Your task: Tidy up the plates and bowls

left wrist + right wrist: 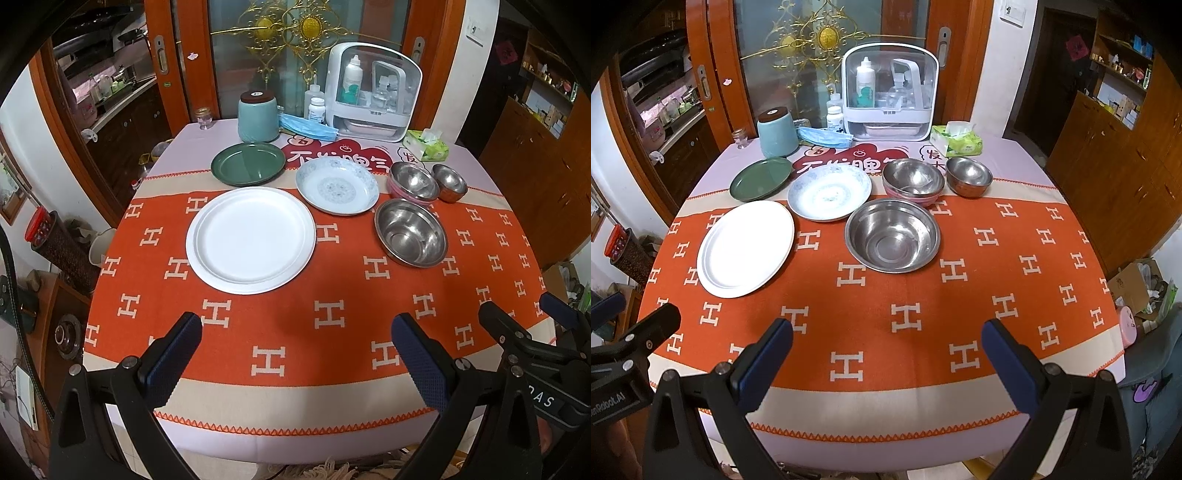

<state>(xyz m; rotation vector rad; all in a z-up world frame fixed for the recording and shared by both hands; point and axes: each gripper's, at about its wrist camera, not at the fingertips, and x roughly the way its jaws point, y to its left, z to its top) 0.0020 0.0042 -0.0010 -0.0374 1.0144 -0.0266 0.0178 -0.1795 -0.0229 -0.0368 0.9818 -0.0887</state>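
Note:
A large white plate (251, 240) (746, 248) lies on the orange tablecloth, with a green plate (248, 163) (761, 179) behind it and a blue-patterned plate (338, 186) (829, 192) to its right. A large steel bowl (410, 232) (892, 235) sits right of them. Behind it are a steel bowl with a pink outside (413, 181) (913, 181) and a small steel bowl (449, 182) (969, 176). My left gripper (297, 332) and right gripper (886, 338) are both open and empty, above the table's near edge. The right gripper also shows in the left wrist view (524, 314).
At the back stand a teal canister (258, 118), a small glass jar (204, 118), blue face masks (308, 127), pill bottles (316, 109), a white storage box (373, 92) and a tissue pack (426, 144). Wooden cabinets (1108, 155) stand right of the table.

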